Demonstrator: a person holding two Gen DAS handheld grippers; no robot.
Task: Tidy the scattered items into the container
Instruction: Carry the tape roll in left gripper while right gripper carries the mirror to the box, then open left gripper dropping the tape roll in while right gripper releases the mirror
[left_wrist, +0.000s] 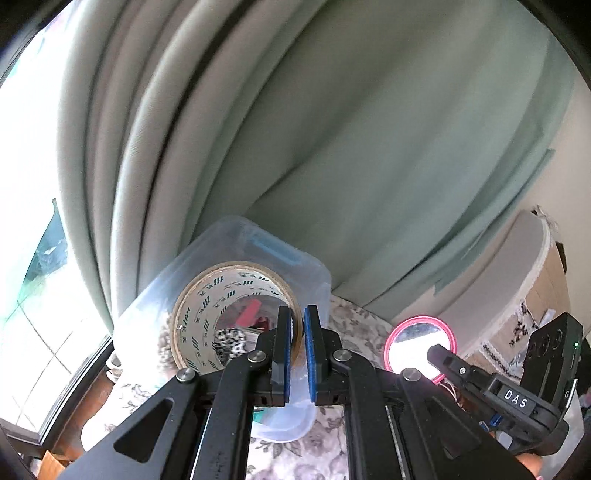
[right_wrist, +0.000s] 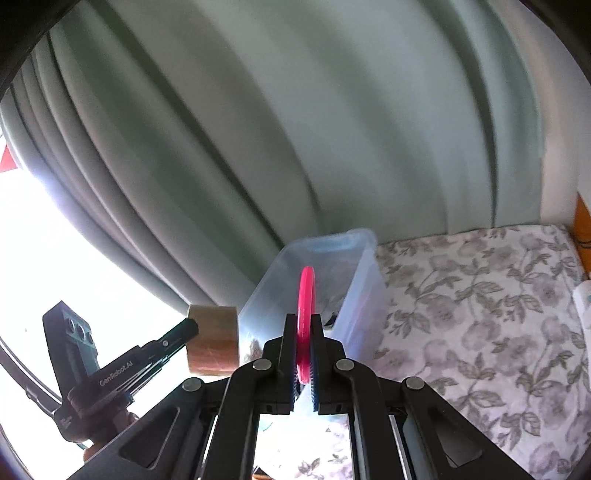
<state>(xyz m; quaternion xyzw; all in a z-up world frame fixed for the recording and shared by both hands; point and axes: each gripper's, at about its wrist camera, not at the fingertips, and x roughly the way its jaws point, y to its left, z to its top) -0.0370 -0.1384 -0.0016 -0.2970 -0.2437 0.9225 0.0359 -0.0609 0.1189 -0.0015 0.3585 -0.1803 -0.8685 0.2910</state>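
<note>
Hovering near the clear container (right_wrist: 314, 291): left gripper (left_wrist: 297, 321) clamped on tape roll (left_wrist: 225, 317), right gripper (right_wrist: 304, 332) pinching pink mirror (right_wrist: 306, 317) edgewise; simultaneous drops risk collision, mirror cracking.

Tape roll (left_wrist: 236, 317): brown outer face, white inner face printed with dark dashes. Mirror (left_wrist: 421, 347): pink rim. Bin (left_wrist: 314, 280): clear plastic, pale blue tint, blue clip. Tablecloth (right_wrist: 480, 314): white with grey-mauve flowers and leaves. Curtain (left_wrist: 332, 129): pale green. Grippers black, pads (left_wrist: 309, 354) blue.
</note>
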